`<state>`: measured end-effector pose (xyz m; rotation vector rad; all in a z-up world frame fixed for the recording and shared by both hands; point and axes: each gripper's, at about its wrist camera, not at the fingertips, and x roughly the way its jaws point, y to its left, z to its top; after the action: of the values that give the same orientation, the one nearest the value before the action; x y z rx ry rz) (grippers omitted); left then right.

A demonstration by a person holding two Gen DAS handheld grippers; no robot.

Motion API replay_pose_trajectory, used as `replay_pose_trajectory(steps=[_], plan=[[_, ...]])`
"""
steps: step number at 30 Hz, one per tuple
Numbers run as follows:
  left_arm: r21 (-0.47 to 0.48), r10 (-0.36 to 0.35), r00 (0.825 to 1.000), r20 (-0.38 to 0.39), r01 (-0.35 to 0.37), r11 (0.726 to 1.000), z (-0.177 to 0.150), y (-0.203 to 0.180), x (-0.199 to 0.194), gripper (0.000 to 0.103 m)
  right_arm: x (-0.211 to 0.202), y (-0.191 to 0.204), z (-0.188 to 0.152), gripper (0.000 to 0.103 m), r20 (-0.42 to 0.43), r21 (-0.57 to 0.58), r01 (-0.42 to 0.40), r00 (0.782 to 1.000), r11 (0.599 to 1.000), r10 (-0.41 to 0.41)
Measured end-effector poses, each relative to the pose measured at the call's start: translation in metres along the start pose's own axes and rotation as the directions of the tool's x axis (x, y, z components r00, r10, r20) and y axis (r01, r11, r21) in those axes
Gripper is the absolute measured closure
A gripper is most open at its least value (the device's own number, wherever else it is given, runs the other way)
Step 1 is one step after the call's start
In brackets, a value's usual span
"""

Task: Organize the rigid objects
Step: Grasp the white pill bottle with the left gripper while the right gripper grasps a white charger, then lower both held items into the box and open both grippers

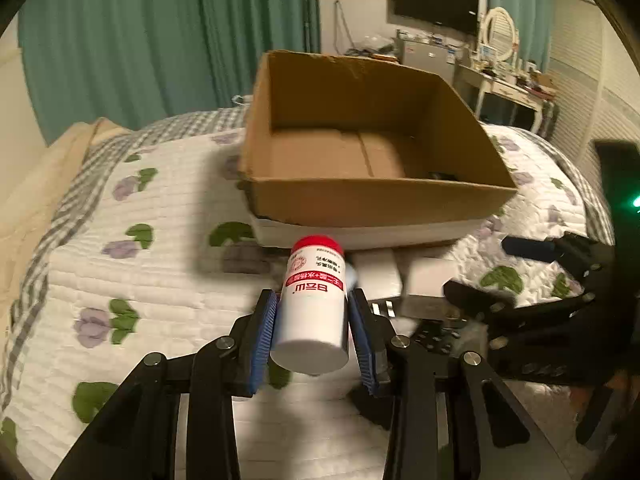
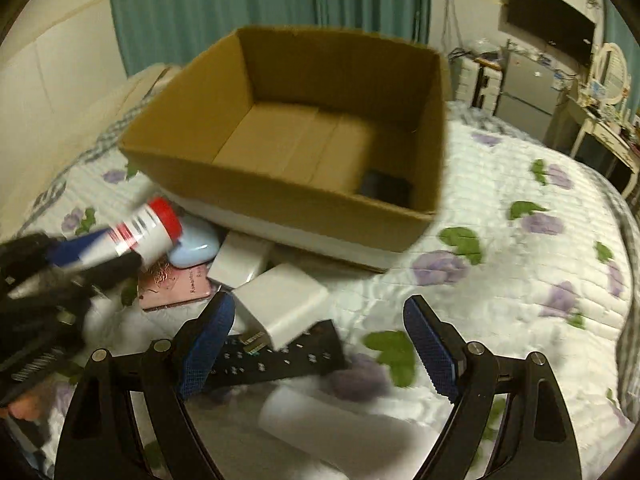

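My left gripper (image 1: 314,332) is shut on a white bottle with a red cap (image 1: 312,304), held above the quilt in front of an open cardboard box (image 1: 360,204). The bottle also shows in the right wrist view (image 2: 148,232), at the left. My right gripper (image 2: 320,344) is open and empty, low over a pile: a black remote (image 2: 280,360), a white charger block (image 2: 284,304), a second white block (image 2: 240,260), a pink card (image 2: 176,288) and a pale blue case (image 2: 196,246). The box (image 2: 280,200) holds a small black object (image 2: 386,188) in its near right corner.
The box rests on a white flat box (image 2: 304,236) on a floral quilted bed (image 2: 520,280). A white cylinder (image 2: 344,424) lies blurred near my right gripper. Green curtains (image 1: 140,40), a wall TV (image 1: 436,2) and a dressing table (image 1: 512,88) stand beyond the bed.
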<state>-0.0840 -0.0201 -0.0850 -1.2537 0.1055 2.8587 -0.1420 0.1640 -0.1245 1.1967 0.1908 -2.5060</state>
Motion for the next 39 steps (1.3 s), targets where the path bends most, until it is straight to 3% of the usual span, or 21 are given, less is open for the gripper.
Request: replay_pose_trajectory(steps=[7, 13, 17, 20, 30, 34, 39], plan=[[-0.018, 0.028, 1.0, -0.005, -0.028, 0.999, 0.003, 0.011, 0.008, 0.066, 0.043, 0.022, 0.002, 0.016, -0.064, -0.043, -0.017, 0.998, 0.999, 0.014], [-0.023, 0.025, 1.0, -0.005, -0.025, 0.999, 0.003, 0.014, 0.007, 0.066, 0.066, 0.02, 0.004, 0.016, -0.103, -0.005, -0.039, 0.994, 0.999, 0.038], [-0.017, 0.024, 1.0, -0.004, -0.024, 1.0, 0.002, 0.01, 0.003, 0.066, 0.066, 0.025, 0.002, 0.033, -0.096, -0.02, -0.06, 0.994, 0.998, 0.058], [-0.006, 0.025, 1.0, 0.01, -0.025, 1.0, 0.003, 0.005, -0.006, 0.066, 0.06, 0.028, -0.002, 0.033, -0.071, -0.04, -0.024, 0.997, 0.999, 0.022], [0.009, -0.021, 0.993, 0.113, 0.02, 1.0, 0.024, -0.011, -0.069, 0.066, -0.016, 0.024, 0.005, 0.033, 0.074, -0.039, 0.008, 0.997, 0.999, -0.005], [0.032, -0.027, 0.983, 0.184, 0.022, 0.999, 0.052, -0.018, -0.093, 0.066, -0.073, 0.011, 0.036, 0.033, 0.149, -0.043, 0.016, 0.989, 0.999, -0.01], [0.065, -0.037, 0.971, 0.237, 0.022, 0.998, 0.098, -0.024, -0.097, 0.066, -0.111, -0.001, 0.08, 0.033, 0.234, -0.048, 0.035, 0.972, 0.998, -0.023]])
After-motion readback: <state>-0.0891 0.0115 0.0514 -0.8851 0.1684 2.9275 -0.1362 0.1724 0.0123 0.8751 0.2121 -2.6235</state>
